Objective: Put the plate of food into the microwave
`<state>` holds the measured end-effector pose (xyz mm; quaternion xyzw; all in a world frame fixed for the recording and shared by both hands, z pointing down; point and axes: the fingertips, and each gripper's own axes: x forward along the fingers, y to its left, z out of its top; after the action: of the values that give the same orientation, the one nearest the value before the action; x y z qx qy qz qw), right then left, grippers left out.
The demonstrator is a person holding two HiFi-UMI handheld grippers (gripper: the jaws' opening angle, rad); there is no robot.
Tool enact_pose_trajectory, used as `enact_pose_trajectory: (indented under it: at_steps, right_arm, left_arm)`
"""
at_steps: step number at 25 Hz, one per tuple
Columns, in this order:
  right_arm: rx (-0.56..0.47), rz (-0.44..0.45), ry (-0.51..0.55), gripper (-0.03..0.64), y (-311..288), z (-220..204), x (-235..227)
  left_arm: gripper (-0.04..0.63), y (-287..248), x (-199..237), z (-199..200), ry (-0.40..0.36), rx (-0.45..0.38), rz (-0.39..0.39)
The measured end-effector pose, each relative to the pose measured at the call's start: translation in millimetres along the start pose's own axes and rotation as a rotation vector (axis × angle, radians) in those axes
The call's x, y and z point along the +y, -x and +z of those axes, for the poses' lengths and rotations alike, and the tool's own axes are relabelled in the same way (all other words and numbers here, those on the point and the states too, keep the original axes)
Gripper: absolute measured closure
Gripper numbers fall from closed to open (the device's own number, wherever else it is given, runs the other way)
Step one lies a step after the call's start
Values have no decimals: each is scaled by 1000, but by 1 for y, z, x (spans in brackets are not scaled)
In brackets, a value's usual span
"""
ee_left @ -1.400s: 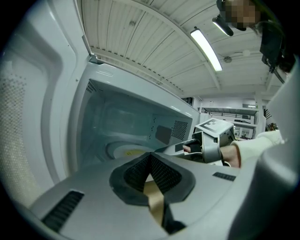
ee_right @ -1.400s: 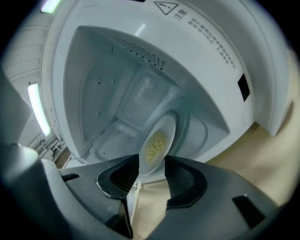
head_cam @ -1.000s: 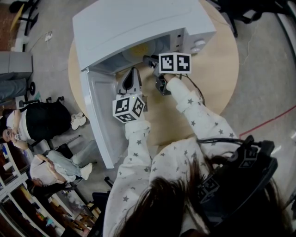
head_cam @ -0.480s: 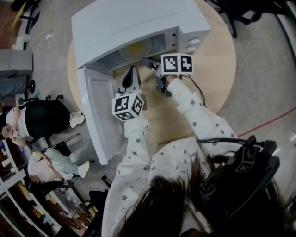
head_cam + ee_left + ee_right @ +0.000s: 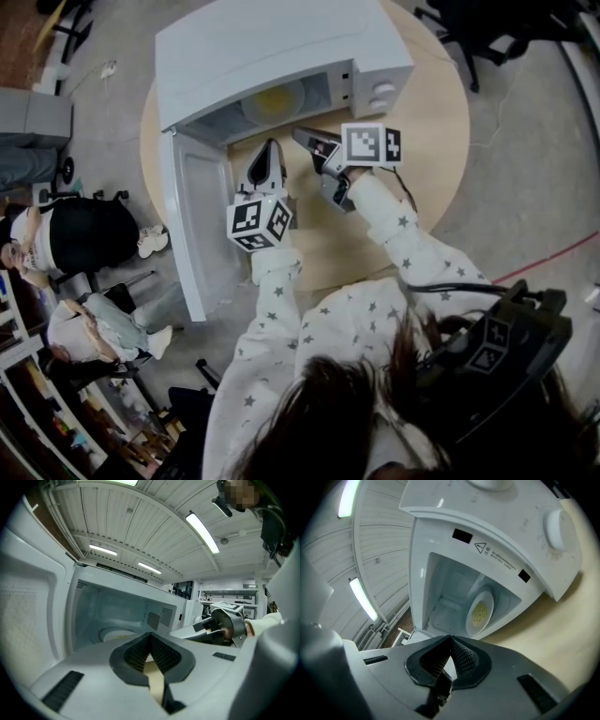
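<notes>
The white microwave stands on the round wooden table with its door swung wide open to the left. The plate of yellow food sits inside on the turntable, also seen in the right gripper view as plate. My left gripper hovers just in front of the opening, shut and empty. My right gripper is beside it on the right, a little outside the cavity; its jaws are closing, the tips meet, and nothing is between them. In the left gripper view the right gripper shows beside the cavity.
The microwave's knobs face the table's right part. The open door overhangs the table's left edge. Two seated people are on the floor side at left, and a dark chair stands at top right.
My right gripper has drawn back a little from the microwave opening and its jaws have gone from wide open to shut. The left gripper has hardly moved.
</notes>
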<state>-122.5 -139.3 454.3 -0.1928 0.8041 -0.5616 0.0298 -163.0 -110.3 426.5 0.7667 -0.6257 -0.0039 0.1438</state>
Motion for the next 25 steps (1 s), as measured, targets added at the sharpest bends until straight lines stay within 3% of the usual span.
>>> enact_pose_trajectory:
  at_steps: [5, 17, 25]
  right_arm:
    - [5, 57, 19, 611, 13, -3, 17]
    - [18, 148, 5, 611, 70, -16, 52]
    - [-36, 219, 19, 611, 98, -23, 80]
  left_arm:
    - [594, 10, -6, 2, -8, -6, -1]
    - [594, 46, -62, 41, -39, -50, -85]
    - [594, 68, -85, 40, -40, -49, -94]
